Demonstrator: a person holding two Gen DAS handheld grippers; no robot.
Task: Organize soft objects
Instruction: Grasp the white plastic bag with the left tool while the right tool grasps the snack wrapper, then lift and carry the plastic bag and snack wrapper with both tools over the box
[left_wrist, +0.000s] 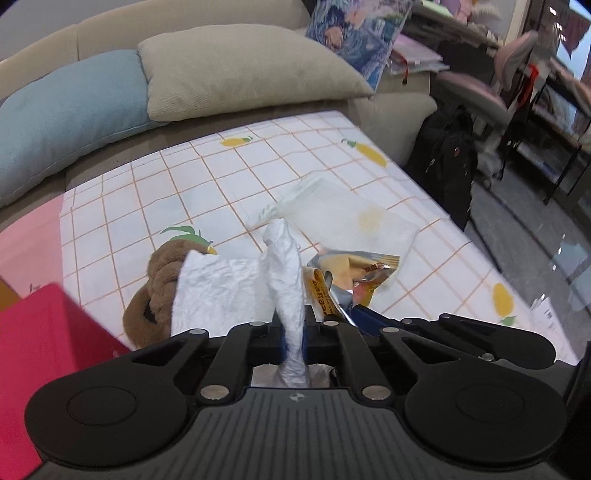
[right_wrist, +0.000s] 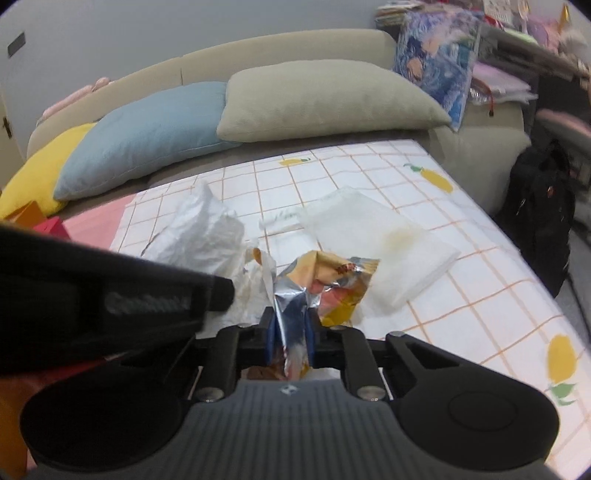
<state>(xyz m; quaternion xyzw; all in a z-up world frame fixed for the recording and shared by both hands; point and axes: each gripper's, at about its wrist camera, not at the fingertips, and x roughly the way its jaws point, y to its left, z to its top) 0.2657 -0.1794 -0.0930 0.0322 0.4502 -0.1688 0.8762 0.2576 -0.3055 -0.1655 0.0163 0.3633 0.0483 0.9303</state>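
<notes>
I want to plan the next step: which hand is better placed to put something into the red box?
Probably left. The left tongs are shut on the white bag, and the red box lies beside them. The right tongs hold the snack wrapper, farther away.

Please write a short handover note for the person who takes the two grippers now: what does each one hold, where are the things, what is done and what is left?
Left gripper: shut on the white plastic bag, lifted over the checked sheet.
Right gripper: shut on the foil snack wrapper, just beside the bag.
Brown plush toy lies on the sheet, partly behind the bag. A clear zip bag lies flat farther back. A red box stands at the left edge.
Done: both items are gripped.
Left: probably put the wrapper into the bag, then tidy the toy and the zip bag. Where they should go is not shown.
</notes>
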